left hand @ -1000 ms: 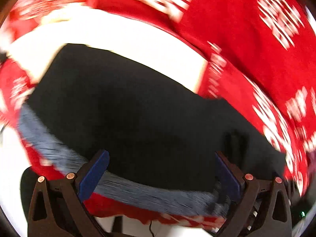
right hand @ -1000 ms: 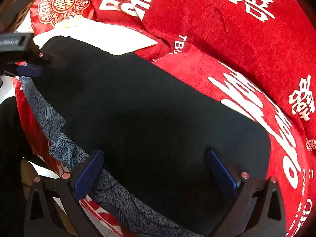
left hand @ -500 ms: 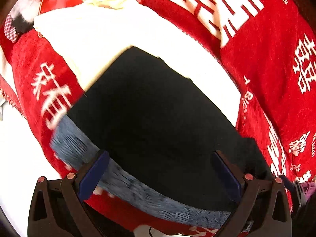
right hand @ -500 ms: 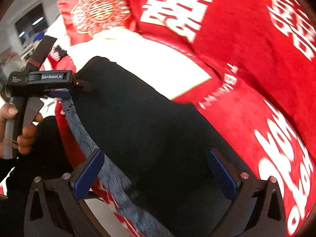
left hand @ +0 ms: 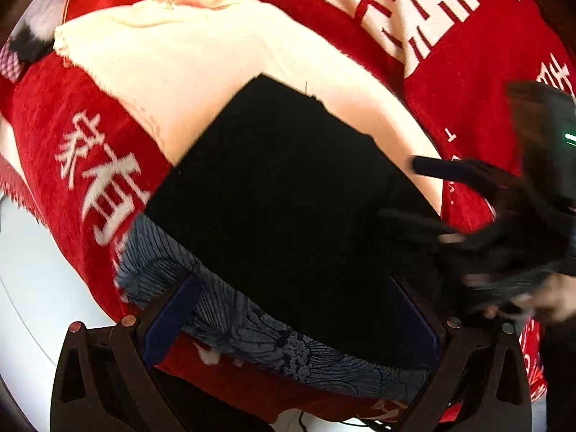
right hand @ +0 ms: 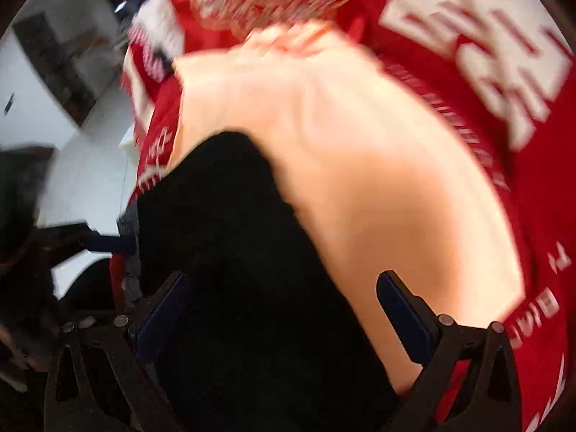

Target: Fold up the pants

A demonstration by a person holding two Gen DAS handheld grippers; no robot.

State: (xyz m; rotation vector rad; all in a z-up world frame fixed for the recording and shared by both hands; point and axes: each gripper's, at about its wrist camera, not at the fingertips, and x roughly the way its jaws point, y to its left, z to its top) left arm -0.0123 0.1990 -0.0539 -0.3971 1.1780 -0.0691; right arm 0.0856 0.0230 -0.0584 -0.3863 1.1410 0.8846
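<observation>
The black pants [left hand: 288,198] lie flat on a red printed sofa cover, with a blue-grey patterned band [left hand: 252,327] along their near edge. My left gripper [left hand: 291,313] is open, its jaws wide apart over the pants' near edge, holding nothing. My right gripper [right hand: 284,309] is open above the pants [right hand: 230,270], empty; this view is motion-blurred. The right gripper also shows in the left wrist view [left hand: 432,198], open, at the pants' right edge, held by a hand.
A cream garment [left hand: 187,54] lies behind the pants, partly under them, also in the right wrist view [right hand: 378,165]. Red cushions with white characters [left hand: 414,18] rise behind. White floor [left hand: 28,288] lies left of the sofa edge.
Both grippers swung left along the pants. The right gripper has moved into the left wrist view. The cream garment now fills more of both views.
</observation>
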